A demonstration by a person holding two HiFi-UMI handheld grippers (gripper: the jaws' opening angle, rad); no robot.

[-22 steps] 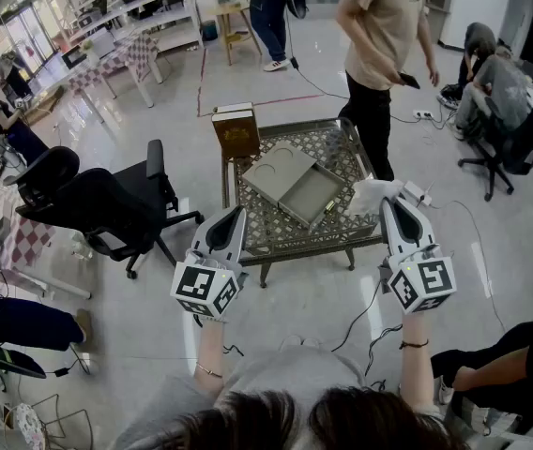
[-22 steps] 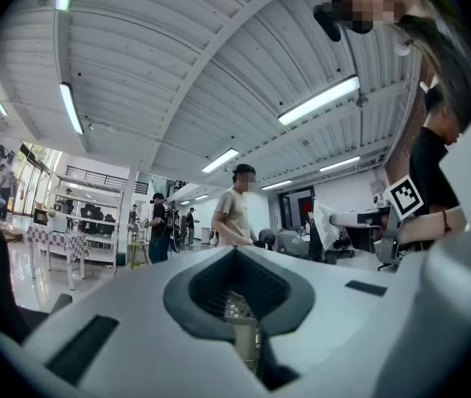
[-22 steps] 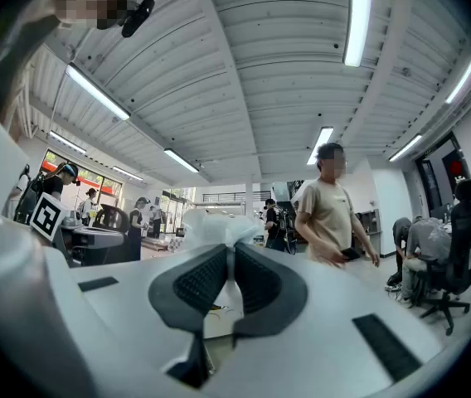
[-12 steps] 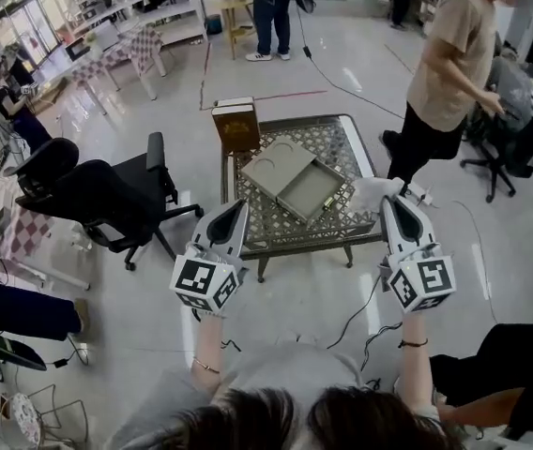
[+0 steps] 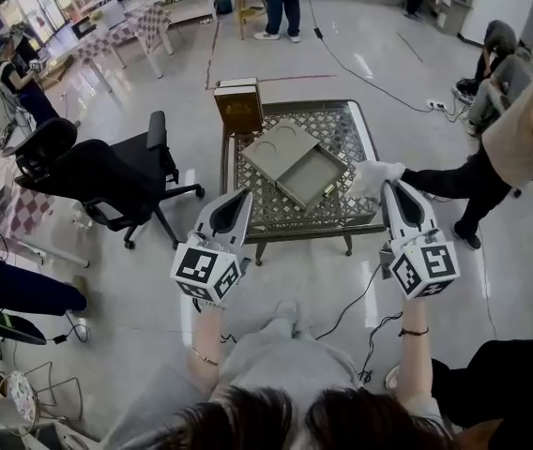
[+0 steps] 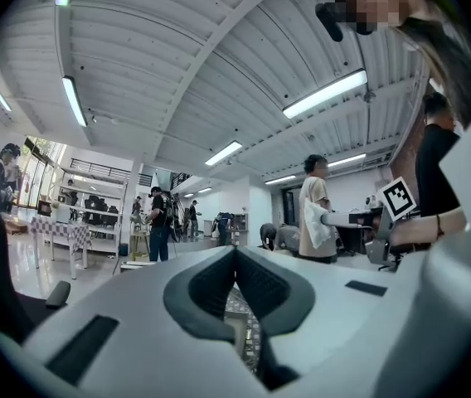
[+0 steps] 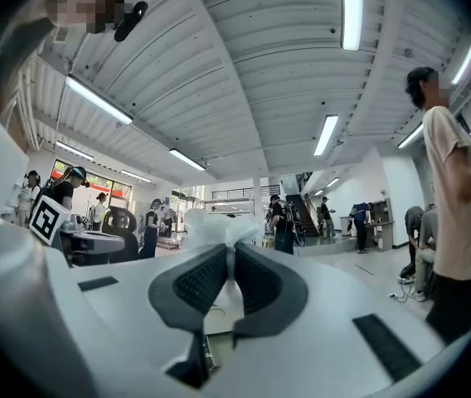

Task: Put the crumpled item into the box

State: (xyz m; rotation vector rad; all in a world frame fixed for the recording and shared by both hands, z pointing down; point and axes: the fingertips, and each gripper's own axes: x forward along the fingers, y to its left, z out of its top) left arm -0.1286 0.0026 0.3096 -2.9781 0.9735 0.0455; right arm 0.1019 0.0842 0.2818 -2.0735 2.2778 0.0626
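Note:
A grey box (image 5: 313, 177) lies open on the lattice-topped table (image 5: 259, 216), its lid (image 5: 278, 149) lying beside it at the far left. The crumpled white item (image 5: 372, 174) hangs over the table's right edge, and my right gripper (image 5: 388, 187) is shut on it. In the right gripper view the white wad (image 7: 211, 222) bulges past the pinched jaws of the right gripper (image 7: 230, 252). My left gripper (image 5: 241, 196) hovers over the table's near left edge. In its own view the left gripper (image 6: 235, 254) is shut with nothing in it.
A brown box (image 5: 236, 107) stands at the table's far left corner. A black office chair (image 5: 107, 190) sits left of the table. A cable (image 5: 351, 300) trails on the floor under my arms. A person in beige (image 5: 520, 143) leans in at the right.
The person in beige has walked from behind the table to its right side. Both grippers have kept nearly the same places, the right one still holding the white item.

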